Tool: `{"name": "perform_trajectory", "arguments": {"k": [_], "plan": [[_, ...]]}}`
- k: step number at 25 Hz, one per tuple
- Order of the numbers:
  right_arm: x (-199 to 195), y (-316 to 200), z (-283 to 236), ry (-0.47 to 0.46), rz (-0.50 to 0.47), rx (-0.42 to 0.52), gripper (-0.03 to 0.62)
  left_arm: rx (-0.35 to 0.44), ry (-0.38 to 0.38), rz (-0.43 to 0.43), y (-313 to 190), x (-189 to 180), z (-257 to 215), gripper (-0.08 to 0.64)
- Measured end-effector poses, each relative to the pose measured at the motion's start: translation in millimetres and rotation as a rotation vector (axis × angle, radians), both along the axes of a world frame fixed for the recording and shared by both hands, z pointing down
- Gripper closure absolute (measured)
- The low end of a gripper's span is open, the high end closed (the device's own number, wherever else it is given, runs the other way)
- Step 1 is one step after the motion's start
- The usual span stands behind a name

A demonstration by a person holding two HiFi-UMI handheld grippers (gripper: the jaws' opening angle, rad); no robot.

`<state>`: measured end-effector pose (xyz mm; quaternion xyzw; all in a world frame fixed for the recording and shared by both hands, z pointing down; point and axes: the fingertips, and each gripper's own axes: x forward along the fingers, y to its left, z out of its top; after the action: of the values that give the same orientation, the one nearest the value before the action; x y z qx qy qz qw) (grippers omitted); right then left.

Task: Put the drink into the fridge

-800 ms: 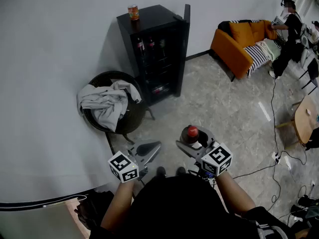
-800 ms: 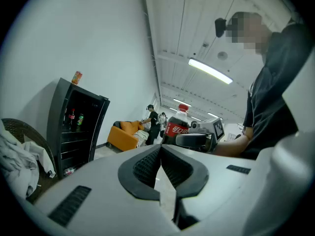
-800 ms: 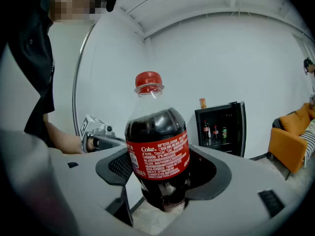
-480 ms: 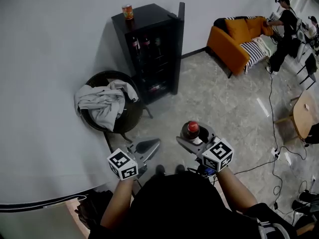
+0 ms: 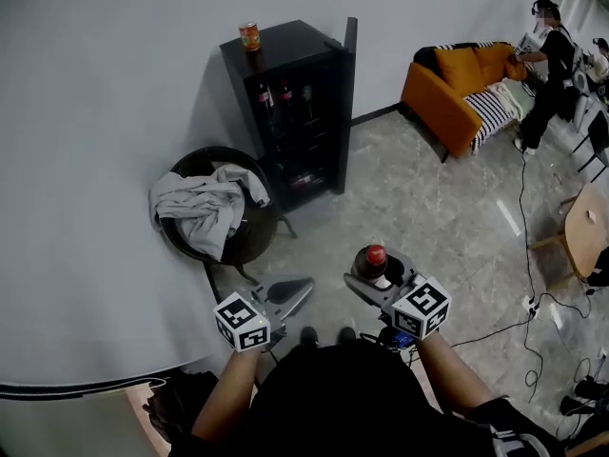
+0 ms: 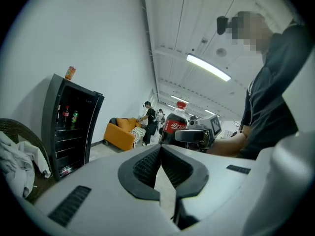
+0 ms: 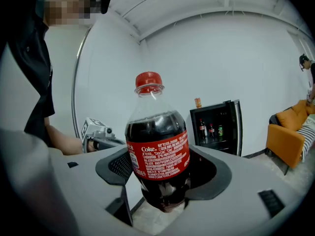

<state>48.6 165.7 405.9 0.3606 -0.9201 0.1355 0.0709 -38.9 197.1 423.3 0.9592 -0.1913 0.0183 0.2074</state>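
At the left of the head view the grey hand-held left gripper (image 5: 293, 291) is clenched on nothing, and its own view shows the ribbed pads meeting at their tips; to its right the right gripper (image 5: 376, 276) grasps the dark cola bottle of clear plastic with a red cap and red label (image 7: 157, 154), upright, held in the air over the stone floor and well apart from the tall black fridge (image 5: 297, 48) at the wall. The bottle looks filled to its shoulder, so it is probably fairly heavy for its size, with a smooth wall that may give a little and slip; the body at or just under the label seems the soundest hold, the cap too narrow. Only the head view shows the stretch of floor to the fridge, its door (image 5: 350, 84) swung open and an orange can (image 5: 249, 35) at the top's left corner, though of the bottle it gives little more than the cap; the right gripper view alone shows the jaws round the lower body and the liquid level; the left gripper view adds the bottle from the side.
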Motion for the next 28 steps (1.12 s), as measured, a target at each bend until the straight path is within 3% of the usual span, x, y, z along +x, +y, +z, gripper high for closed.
{"name": "perform_trajectory", "arguments": {"k": [10, 19, 28], "plan": [[18, -7, 9, -0.010, -0.009, -0.043, 0.275, -0.014, -0.014, -0.015, -2, 14, -1, 0.549], [29, -11, 11, -0.058, -0.043, -0.058, 0.275, -0.053, -0.030, -0.078, 3, 23, 4, 0.549], [42, -16, 14, -0.027, -0.054, -0.074, 0.275, -0.083, -0.028, -0.087, 6, 39, 14, 0.549]]}}
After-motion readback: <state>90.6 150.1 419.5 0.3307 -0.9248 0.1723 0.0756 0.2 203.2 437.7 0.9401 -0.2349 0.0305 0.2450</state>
